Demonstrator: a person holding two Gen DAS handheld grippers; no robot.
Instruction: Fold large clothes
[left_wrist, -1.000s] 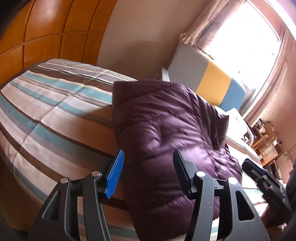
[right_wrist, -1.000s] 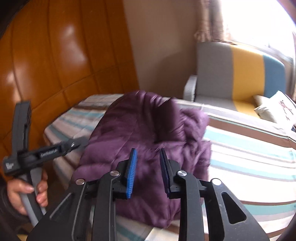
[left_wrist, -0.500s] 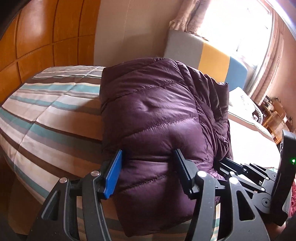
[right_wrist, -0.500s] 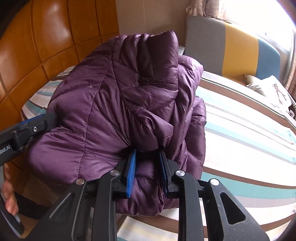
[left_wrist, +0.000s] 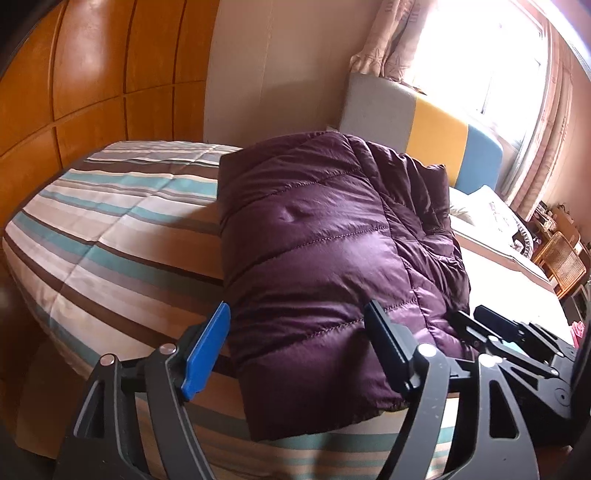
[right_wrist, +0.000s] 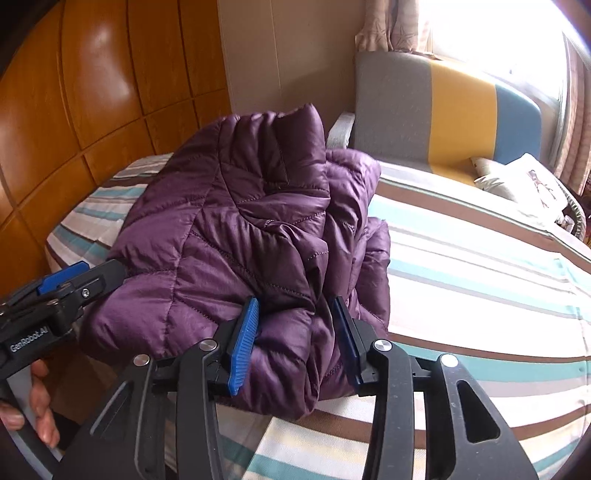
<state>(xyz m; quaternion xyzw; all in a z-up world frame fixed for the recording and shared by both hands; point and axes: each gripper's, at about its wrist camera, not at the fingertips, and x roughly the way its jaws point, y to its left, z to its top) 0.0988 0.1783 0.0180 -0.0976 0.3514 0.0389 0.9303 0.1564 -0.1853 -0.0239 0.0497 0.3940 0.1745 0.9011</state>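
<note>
Right wrist: jacket (right_wrist: 229, 229) between hand-held gripper (right_wrist: 295, 343) fingers.

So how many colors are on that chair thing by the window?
3: the chair back is gray on the left, yellow in the middle and blue nearest the window. Its lower part is hidden.

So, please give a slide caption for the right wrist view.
Right gripper, jaws open, straddles the folded purple puffer jacket lying on the striped bed.

A folded purple puffer jacket (right_wrist: 236, 236) is seen on the striped bed (right_wrist: 480, 280), its near edge flanked by the parted right gripper (right_wrist: 295, 339)
</note>
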